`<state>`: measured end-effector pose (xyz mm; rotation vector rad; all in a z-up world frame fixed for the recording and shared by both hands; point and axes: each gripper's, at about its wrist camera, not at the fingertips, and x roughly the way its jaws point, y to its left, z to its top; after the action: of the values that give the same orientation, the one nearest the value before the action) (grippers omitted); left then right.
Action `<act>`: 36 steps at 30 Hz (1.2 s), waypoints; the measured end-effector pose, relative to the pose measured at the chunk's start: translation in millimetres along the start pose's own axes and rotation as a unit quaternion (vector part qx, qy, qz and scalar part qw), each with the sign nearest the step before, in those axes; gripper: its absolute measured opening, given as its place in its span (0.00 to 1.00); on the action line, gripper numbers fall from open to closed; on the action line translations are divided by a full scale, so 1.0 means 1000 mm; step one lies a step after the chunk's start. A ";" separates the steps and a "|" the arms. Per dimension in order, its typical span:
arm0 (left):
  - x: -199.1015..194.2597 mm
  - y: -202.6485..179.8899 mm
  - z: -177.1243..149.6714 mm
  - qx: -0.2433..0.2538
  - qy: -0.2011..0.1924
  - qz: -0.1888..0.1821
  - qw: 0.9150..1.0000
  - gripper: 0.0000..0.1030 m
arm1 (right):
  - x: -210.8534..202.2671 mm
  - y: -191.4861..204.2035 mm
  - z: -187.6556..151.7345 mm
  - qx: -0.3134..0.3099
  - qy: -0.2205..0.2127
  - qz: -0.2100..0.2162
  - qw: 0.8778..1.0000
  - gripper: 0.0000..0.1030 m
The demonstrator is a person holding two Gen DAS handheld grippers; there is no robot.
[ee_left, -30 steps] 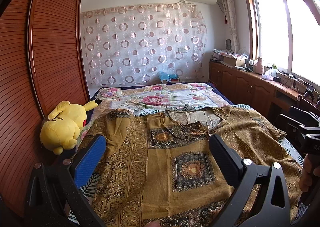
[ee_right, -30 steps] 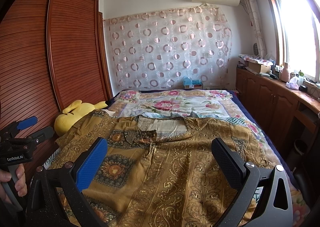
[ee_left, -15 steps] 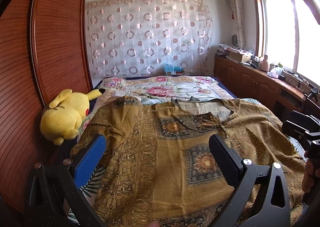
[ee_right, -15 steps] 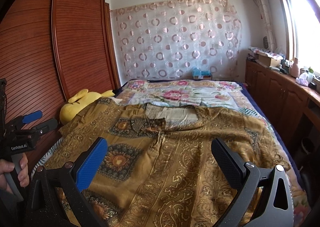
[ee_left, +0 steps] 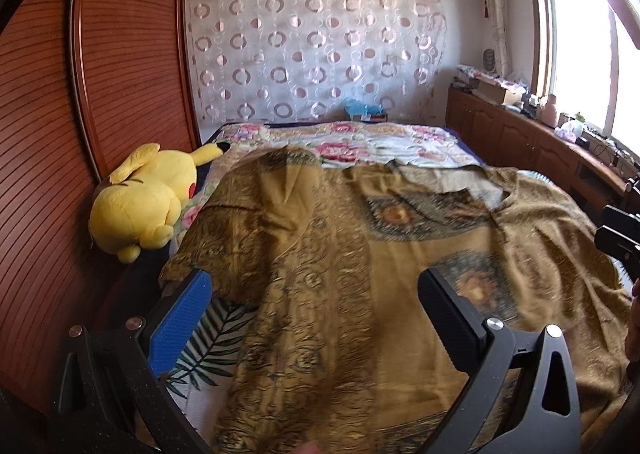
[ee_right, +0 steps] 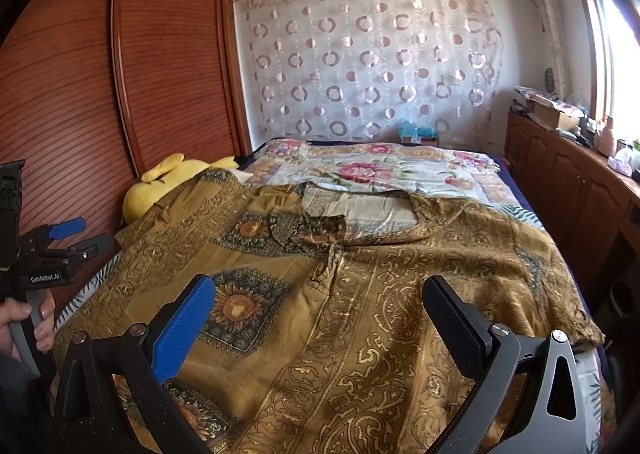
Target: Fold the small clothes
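A golden-brown patterned shirt (ee_left: 360, 254) lies spread flat on the bed, collar toward the far end; it also shows in the right wrist view (ee_right: 360, 294). My left gripper (ee_left: 314, 310) is open and empty, held above the shirt's left sleeve side. My right gripper (ee_right: 318, 314) is open and empty above the shirt's lower middle. The left gripper shows at the left edge of the right wrist view (ee_right: 52, 250). The right gripper shows at the right edge of the left wrist view (ee_left: 618, 234).
A yellow plush toy (ee_left: 144, 197) lies at the bed's left edge beside a wooden wardrobe (ee_left: 100, 73). A floral bedspread (ee_right: 380, 169) covers the far end of the bed. Wooden cabinets (ee_right: 568, 181) with clutter run along the right wall under the window.
Both grippers have moved forward and lower toward the shirt. The left view has swung a little left toward the sleeve. Both stay open.
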<state>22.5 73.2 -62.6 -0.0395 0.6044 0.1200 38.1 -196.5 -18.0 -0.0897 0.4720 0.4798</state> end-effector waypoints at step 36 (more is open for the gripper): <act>0.096 0.118 -0.011 -0.070 0.123 -0.038 0.989 0.60 | 0.040 -0.001 0.013 -0.055 0.079 0.071 0.993 1.00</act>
<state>80.4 199.2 -126.3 -0.2164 0.8390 0.0845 75.1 -178.5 -25.1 -0.2024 0.6091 0.6423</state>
